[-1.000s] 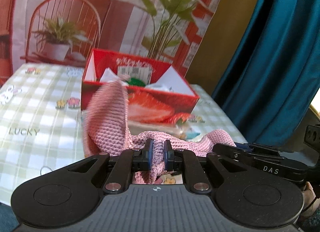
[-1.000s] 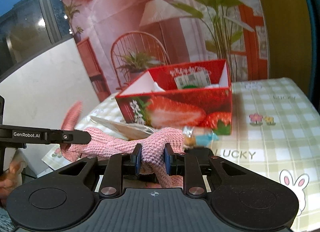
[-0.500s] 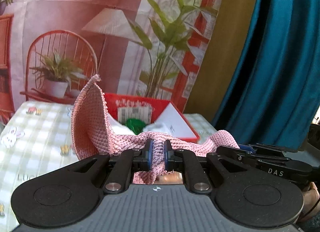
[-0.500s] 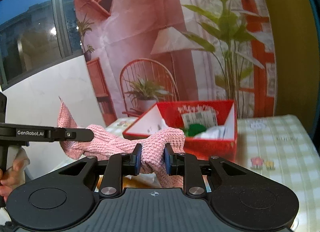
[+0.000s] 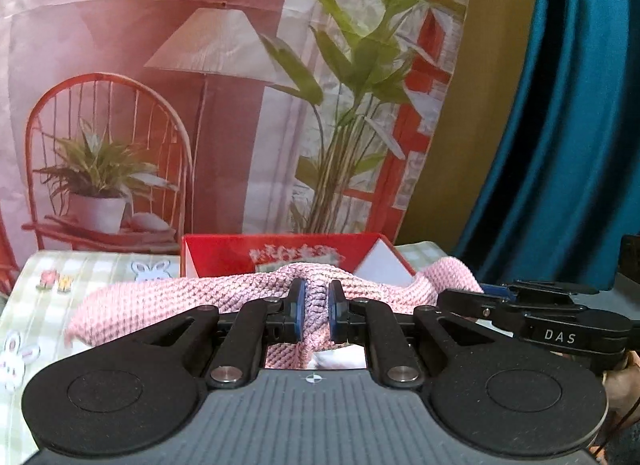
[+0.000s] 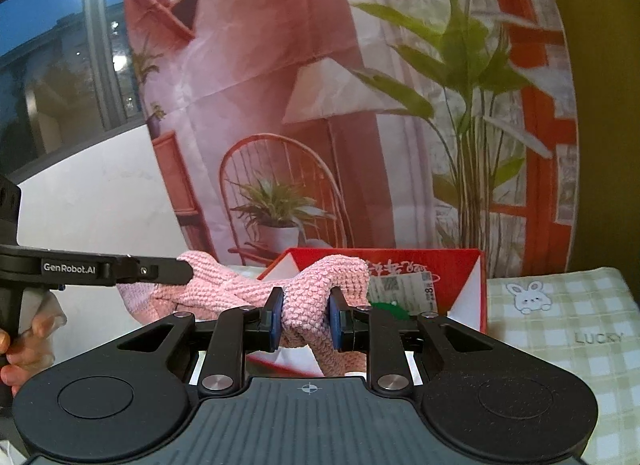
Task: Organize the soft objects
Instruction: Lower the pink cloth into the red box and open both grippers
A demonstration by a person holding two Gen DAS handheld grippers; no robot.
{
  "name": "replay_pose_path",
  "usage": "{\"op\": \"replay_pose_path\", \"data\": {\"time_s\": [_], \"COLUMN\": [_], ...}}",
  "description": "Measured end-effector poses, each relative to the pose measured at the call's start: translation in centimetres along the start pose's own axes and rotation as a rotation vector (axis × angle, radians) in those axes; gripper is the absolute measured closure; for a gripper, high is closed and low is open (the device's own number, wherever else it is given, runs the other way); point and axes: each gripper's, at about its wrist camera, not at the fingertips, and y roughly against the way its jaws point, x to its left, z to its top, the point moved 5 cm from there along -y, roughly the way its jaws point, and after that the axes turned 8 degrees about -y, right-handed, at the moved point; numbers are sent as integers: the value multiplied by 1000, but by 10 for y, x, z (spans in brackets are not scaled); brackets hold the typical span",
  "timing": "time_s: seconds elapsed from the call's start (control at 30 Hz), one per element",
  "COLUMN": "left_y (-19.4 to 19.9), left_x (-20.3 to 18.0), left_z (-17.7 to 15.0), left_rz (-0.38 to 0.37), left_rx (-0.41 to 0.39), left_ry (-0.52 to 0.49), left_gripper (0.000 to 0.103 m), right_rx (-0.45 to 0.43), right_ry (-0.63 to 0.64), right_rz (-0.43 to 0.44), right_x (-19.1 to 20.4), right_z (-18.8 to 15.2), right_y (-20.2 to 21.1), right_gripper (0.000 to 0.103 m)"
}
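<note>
Both grippers are pinching the same pink knit cloth (image 5: pixel 192 297): the left gripper (image 5: pixel 316 313) is clamping a narrow fold of it between its blue pads, and the right gripper (image 6: pixel 306 319) is squeezing a thicker bunch. Stretched between the two, the cloth is hanging in the air in front of the red box (image 6: pixel 464 265), blocking most of its opening from the left wrist view.

Seen from the left wrist, the right gripper's side is reading "DAS"; seen from the right wrist, the left gripper's arm is reading "GenRobot.AI". The checked tablecloth (image 6: pixel 568 329) is showing "LUCKY" and a little rabbit print. A white label with a barcode and small print, too fine to read, is sitting on the box's inner back wall, under a line of white script I cannot make out.

Compared with a second ago, the cloth is no longer trailing on the table; it is lifted clear and drawn out flatter. The strawberry picture on the box front, plain before, is now hidden behind the grippers and cloth, and the printed backdrop (image 5: pixel 224 105) of chair, lamp and plants is filling much more of both views.

Inside the box, something green (image 6: pixel 390 309) is peeking out beside the white inner flaps; the rest is hidden.
</note>
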Motion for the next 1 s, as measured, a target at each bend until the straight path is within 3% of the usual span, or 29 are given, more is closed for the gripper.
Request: {"op": "replay_pose_path", "data": {"time_s": [0.33, 0.57, 0.73, 0.93, 1.0], "left_y": [-68, -94, -97, -83, -75], "left_x": [22, 34, 34, 38, 37], "left_z": [-3, -5, -11, -12, -11], "left_rz": [1, 27, 34, 43, 43], "left_rx": [98, 119, 144, 144, 142], "left_ry": [6, 20, 4, 7, 6], "left_gripper": [89, 64, 63, 60, 60], "right_rx": [81, 132, 149, 140, 126], "right_ry": [-53, -84, -116, -85, -72], "right_rz": [-57, -127, -197, -267, -274], "right_x": [-48, -70, -82, -80, -75], "right_z": [6, -1, -6, -5, -3], "right_y": [-81, -117, -132, -131, -123], "right_gripper": [83, 84, 83, 62, 49]}}
